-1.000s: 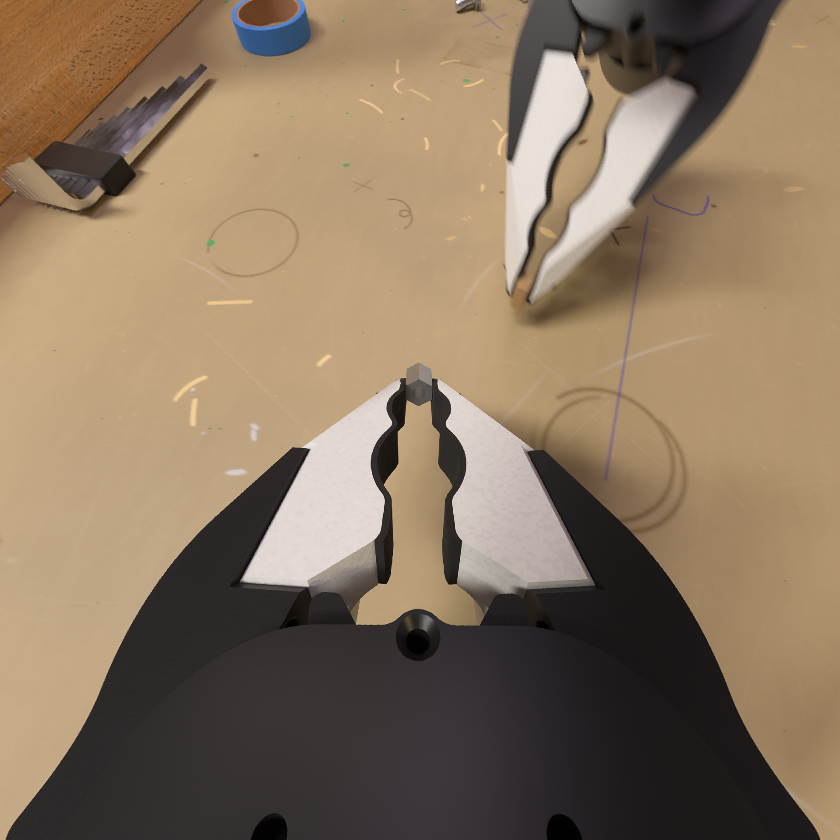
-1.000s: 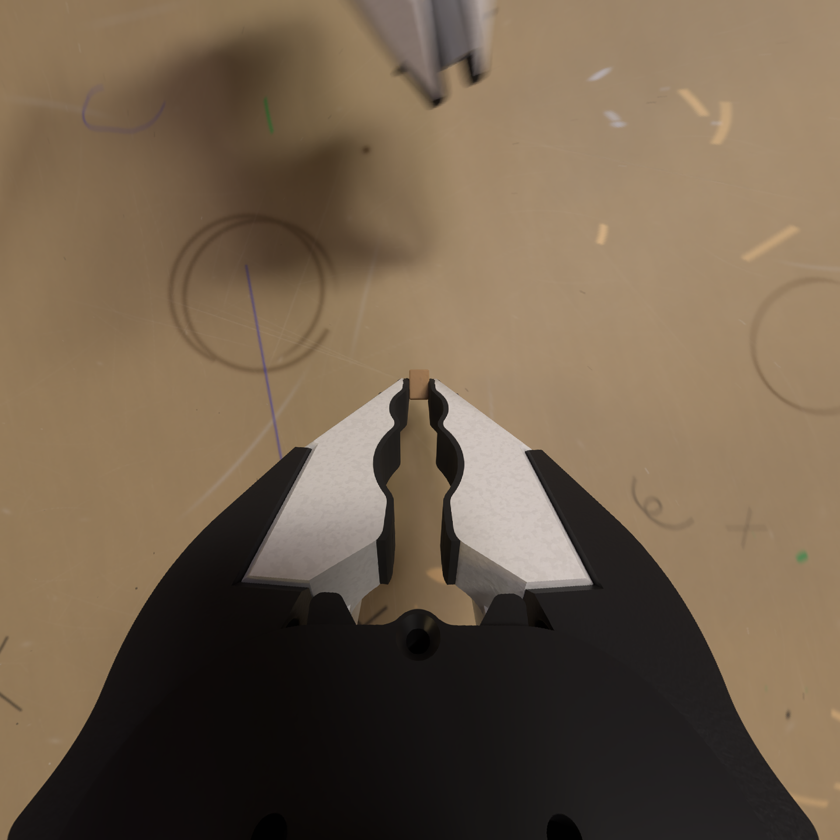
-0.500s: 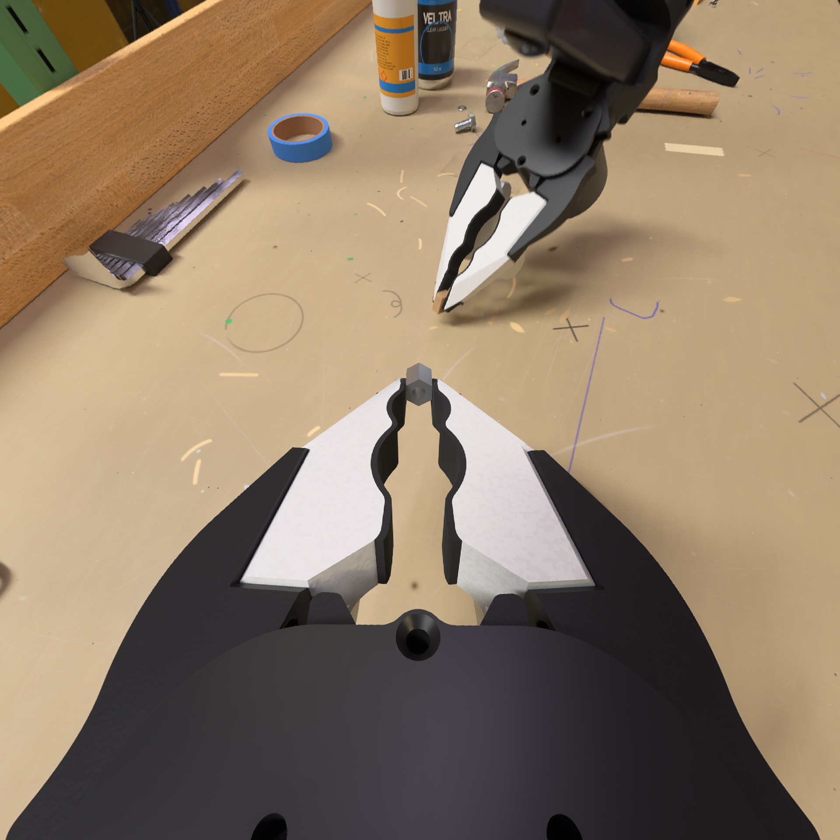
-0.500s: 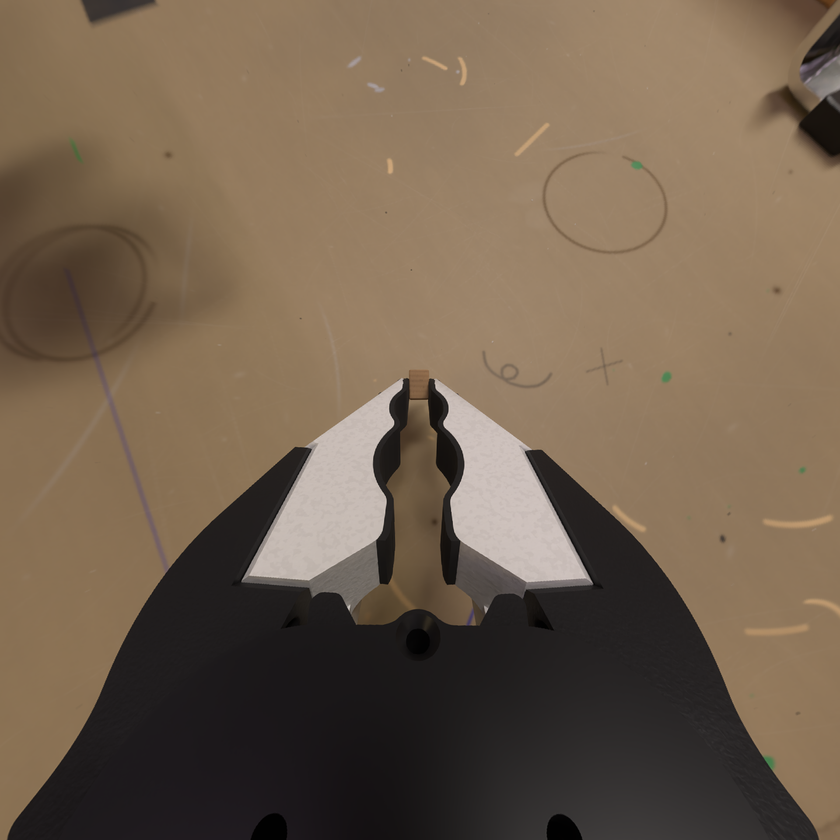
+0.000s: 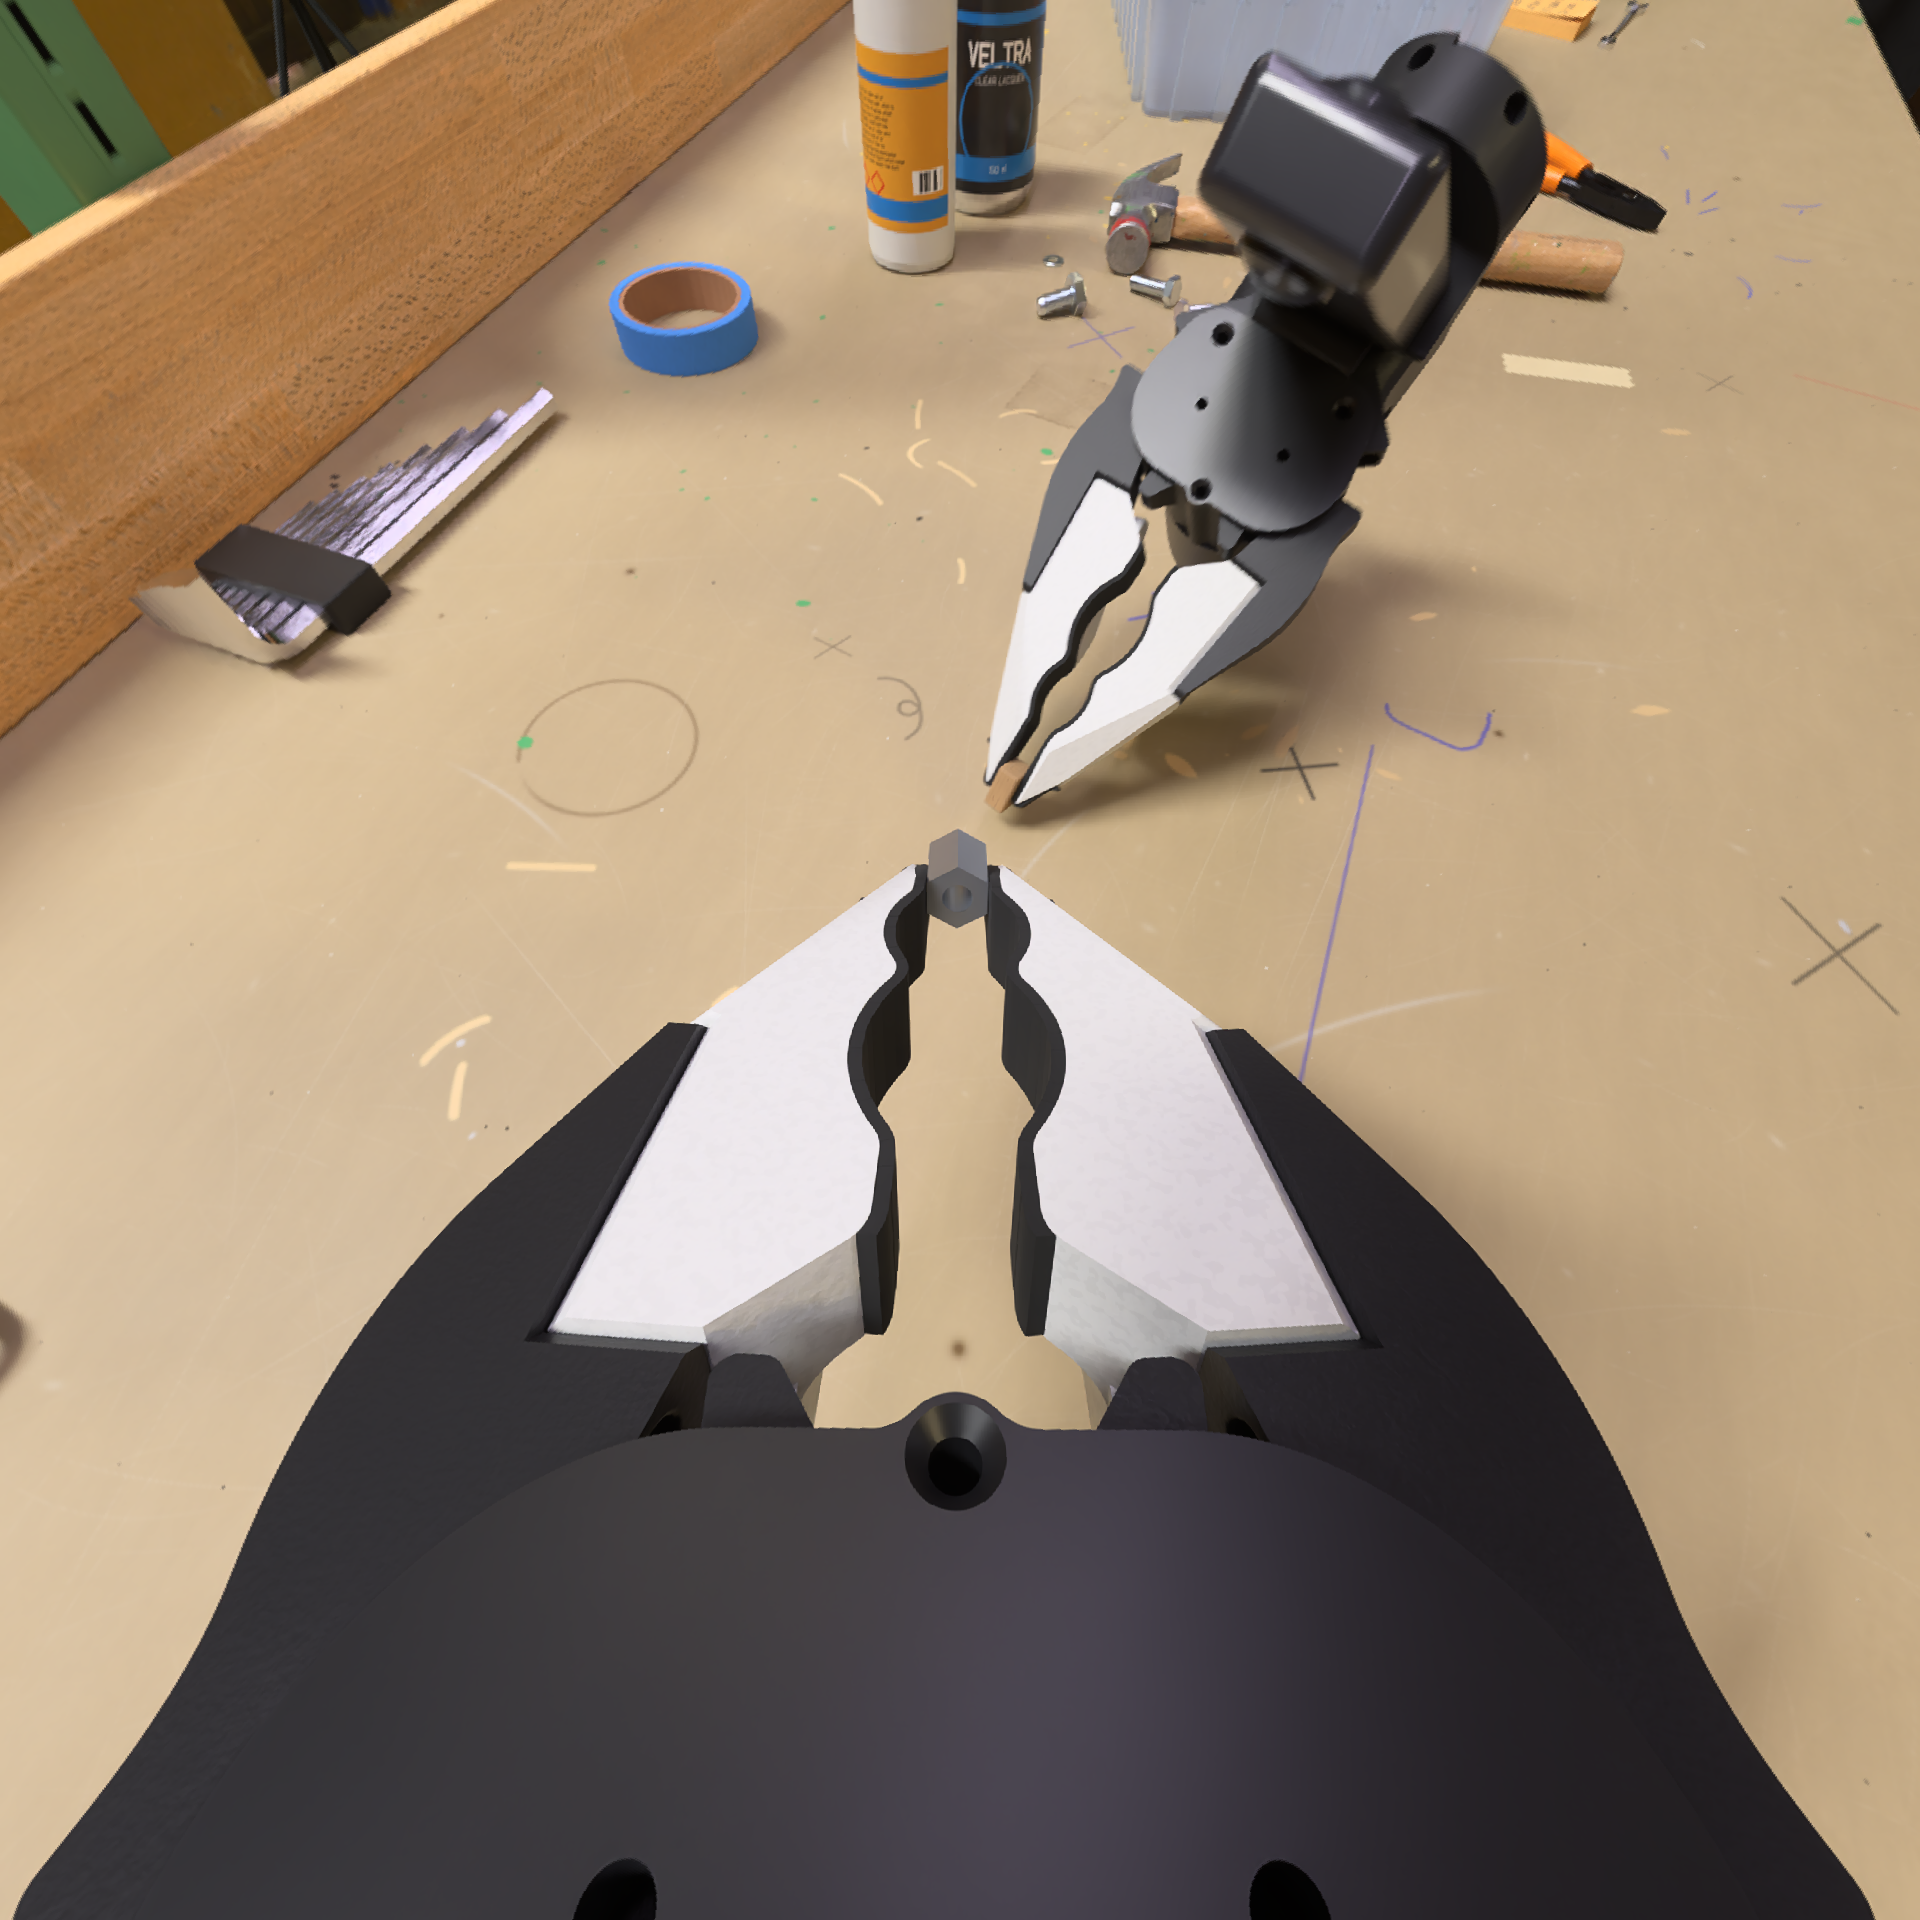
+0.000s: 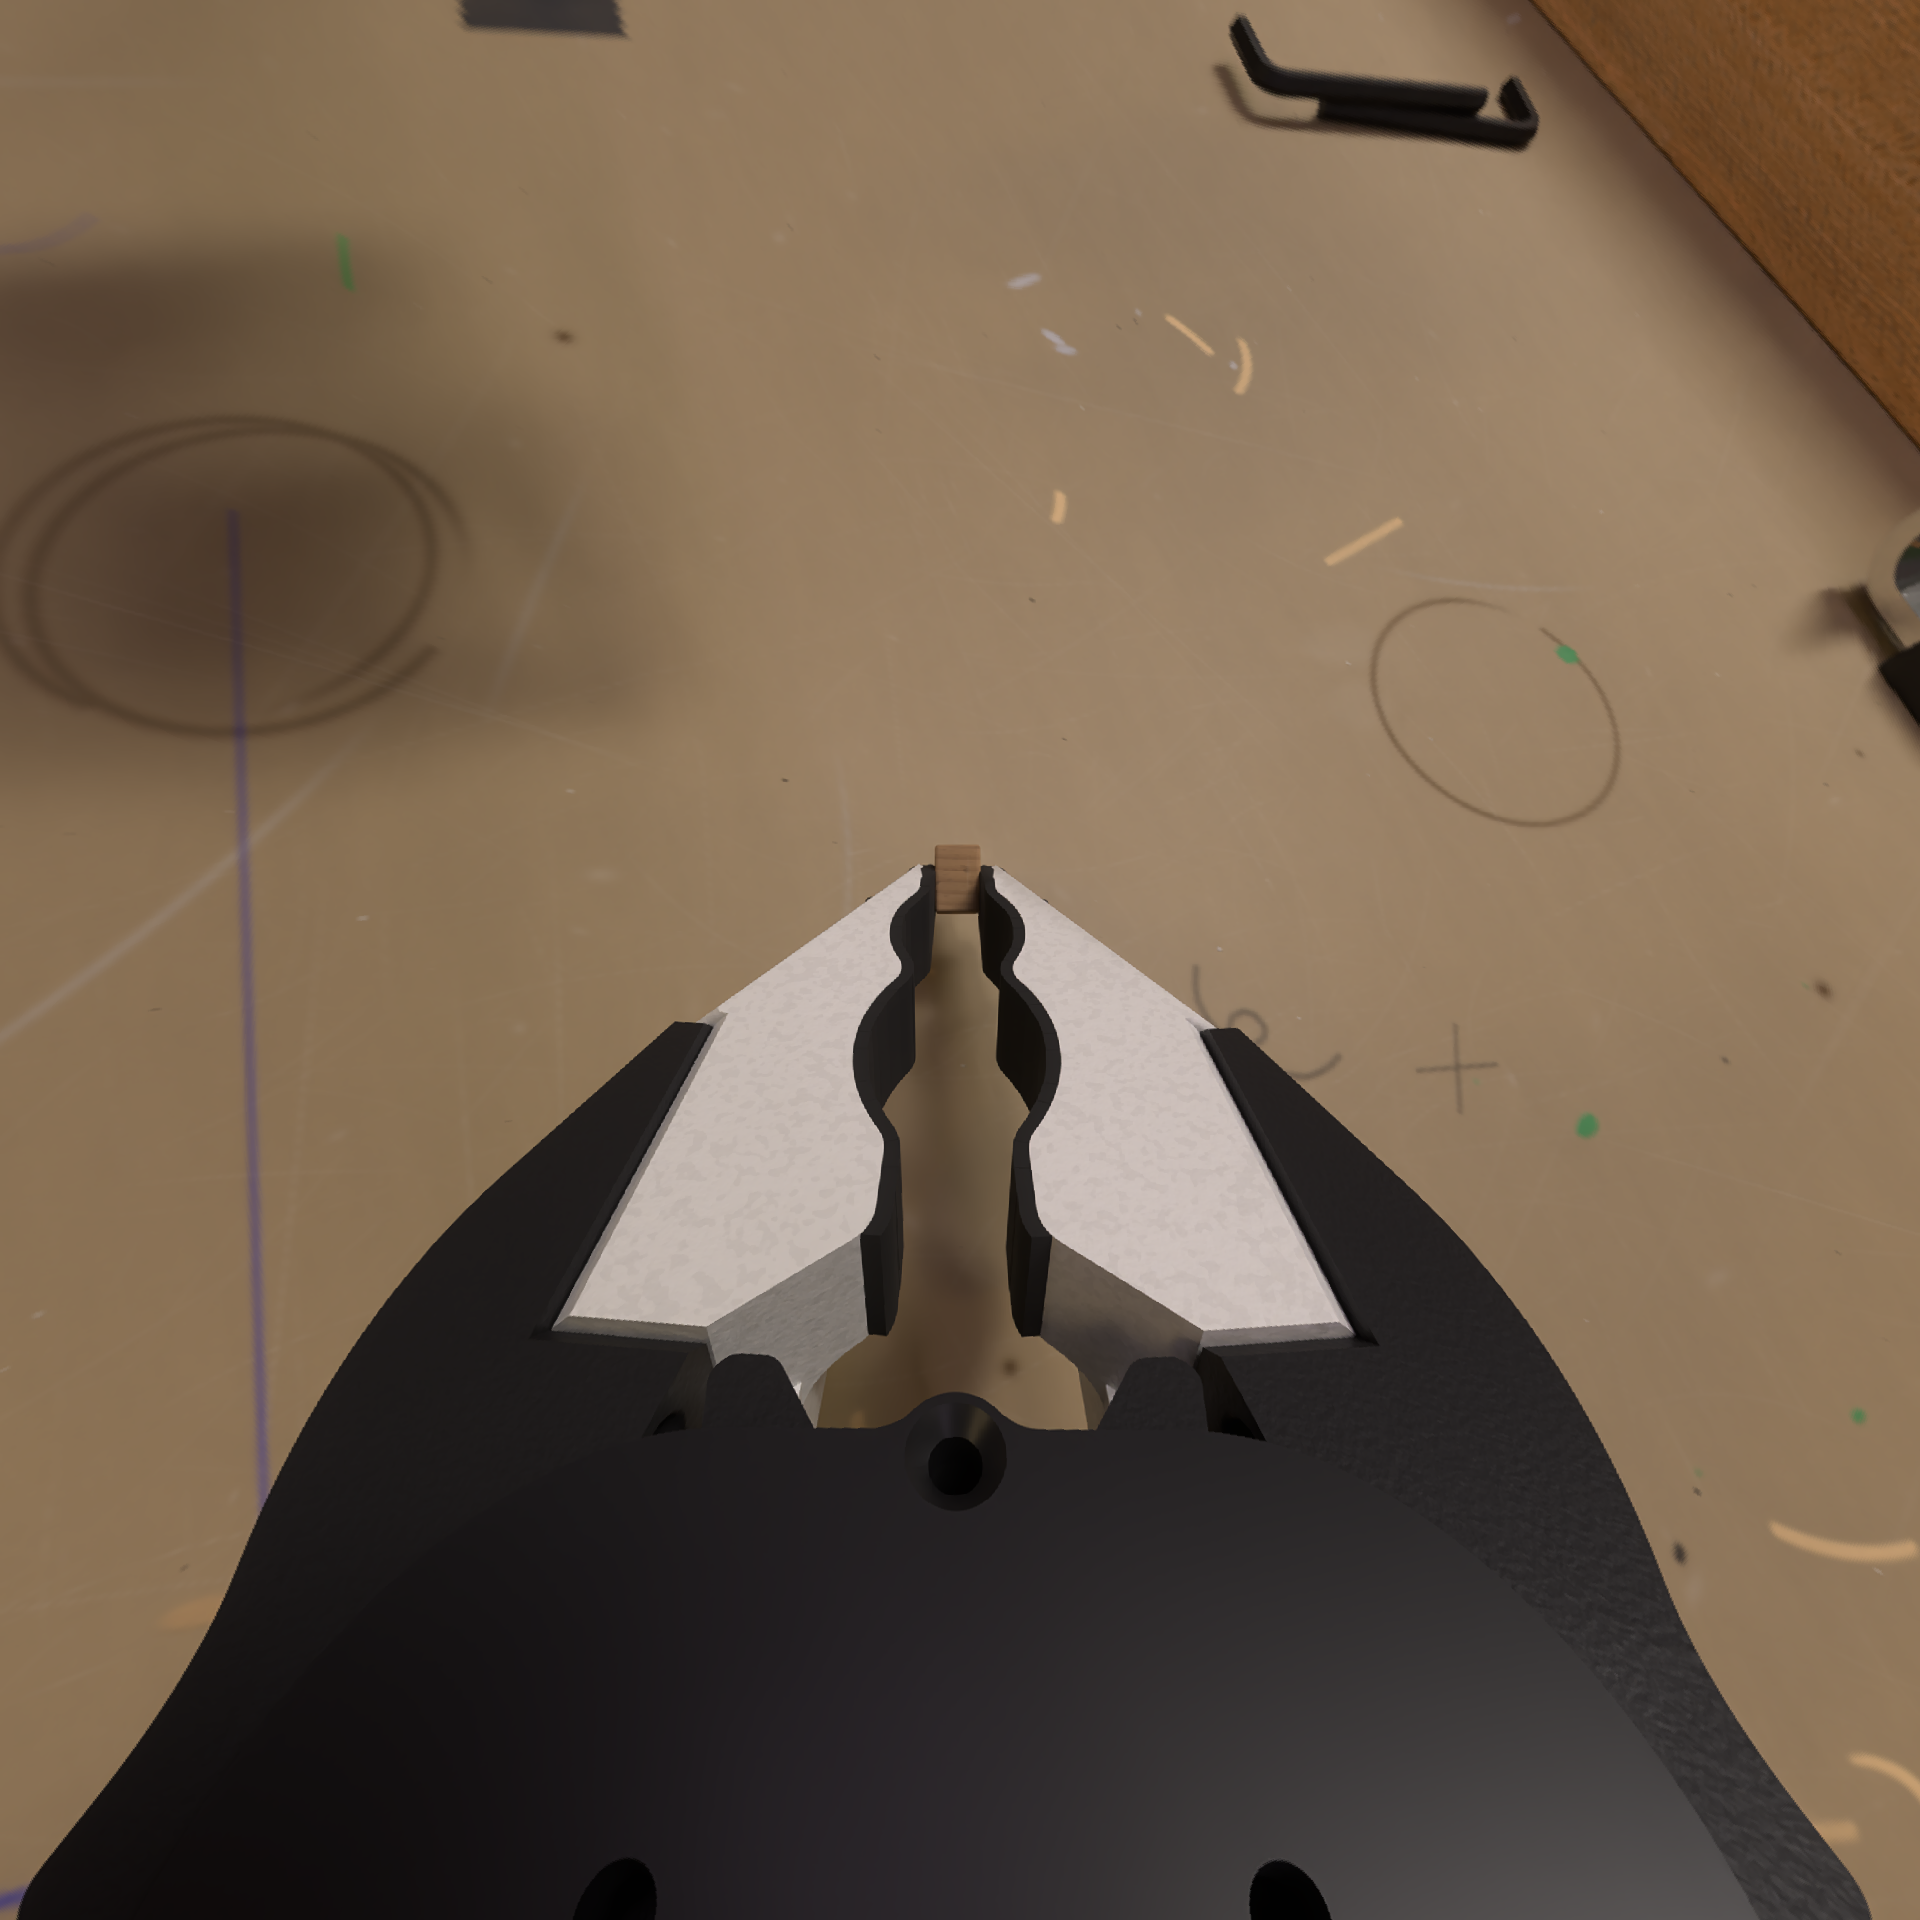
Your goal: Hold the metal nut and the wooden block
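Note:
My left gripper (image 5: 957, 883) is shut on a small grey metal nut (image 5: 957, 879), pinched at the fingertips above the tan workbench. My right gripper (image 6: 958, 883) is shut on a small wooden block (image 6: 957, 875) at its fingertips. In the left wrist view the right gripper (image 5: 1010, 795) shows farther off, pointing down and towards me, with the wooden block (image 5: 1001, 793) at its tips just above the bench. The two held pieces are close together but apart.
A wooden beam (image 5: 312, 239) runs along the left. Near it lie a hex key set (image 5: 312, 561) and blue tape roll (image 5: 684, 315). Two bottles (image 5: 909, 135), bolts (image 5: 1062, 296), a hammer (image 5: 1351, 244) and pliers stand at the back. Black hex keys (image 6: 1371, 99) lie far in the right wrist view.
Both grippers have risen and tilted, so more of the bench shows. The right gripper has drawn back from the left one. Both stay shut on their pieces.

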You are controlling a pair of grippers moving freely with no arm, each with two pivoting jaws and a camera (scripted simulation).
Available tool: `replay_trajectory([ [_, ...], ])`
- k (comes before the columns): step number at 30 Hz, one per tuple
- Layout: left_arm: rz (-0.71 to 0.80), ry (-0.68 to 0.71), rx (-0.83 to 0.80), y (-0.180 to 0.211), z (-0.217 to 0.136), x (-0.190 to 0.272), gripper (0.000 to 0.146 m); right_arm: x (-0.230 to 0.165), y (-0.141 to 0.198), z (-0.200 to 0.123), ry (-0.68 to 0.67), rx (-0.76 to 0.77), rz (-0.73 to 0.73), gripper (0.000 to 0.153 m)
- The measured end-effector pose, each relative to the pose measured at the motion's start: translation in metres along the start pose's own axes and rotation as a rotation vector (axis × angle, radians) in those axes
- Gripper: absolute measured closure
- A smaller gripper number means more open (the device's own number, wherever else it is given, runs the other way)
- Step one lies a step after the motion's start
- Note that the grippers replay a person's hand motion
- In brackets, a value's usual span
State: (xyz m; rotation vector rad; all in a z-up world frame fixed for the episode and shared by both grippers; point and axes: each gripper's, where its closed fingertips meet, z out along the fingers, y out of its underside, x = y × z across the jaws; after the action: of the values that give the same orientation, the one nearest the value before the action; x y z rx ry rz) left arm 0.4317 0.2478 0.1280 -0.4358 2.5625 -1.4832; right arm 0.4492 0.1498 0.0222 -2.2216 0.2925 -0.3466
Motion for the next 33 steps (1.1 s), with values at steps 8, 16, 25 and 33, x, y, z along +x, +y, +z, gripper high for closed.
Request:
replay_trajectory([
  [8,-0.021,0.002,-0.034,0.043,0.01,-0.001,0.136,-0.012,-0.009,-0.017,-0.048,0.06,0.006,0.145],
  [16,0.001,-0.027,-0.027,0.057,0.013,0.011,0.136,-0.016,0.011,-0.024,-0.117,-0.056,0.192,0.145],
  [25,-0.085,-0.052,-0.072,0.066,0.02,0.017,0.136,-0.01,-0.007,-0.042,-0.047,0.078,0.171,0.145],
  [33,0.021,-0.096,-0.148,0.09,0.028,0.013,0.136,-0.014,0.005,-0.032,-0.023,-0.001,0.11,0.145],
])
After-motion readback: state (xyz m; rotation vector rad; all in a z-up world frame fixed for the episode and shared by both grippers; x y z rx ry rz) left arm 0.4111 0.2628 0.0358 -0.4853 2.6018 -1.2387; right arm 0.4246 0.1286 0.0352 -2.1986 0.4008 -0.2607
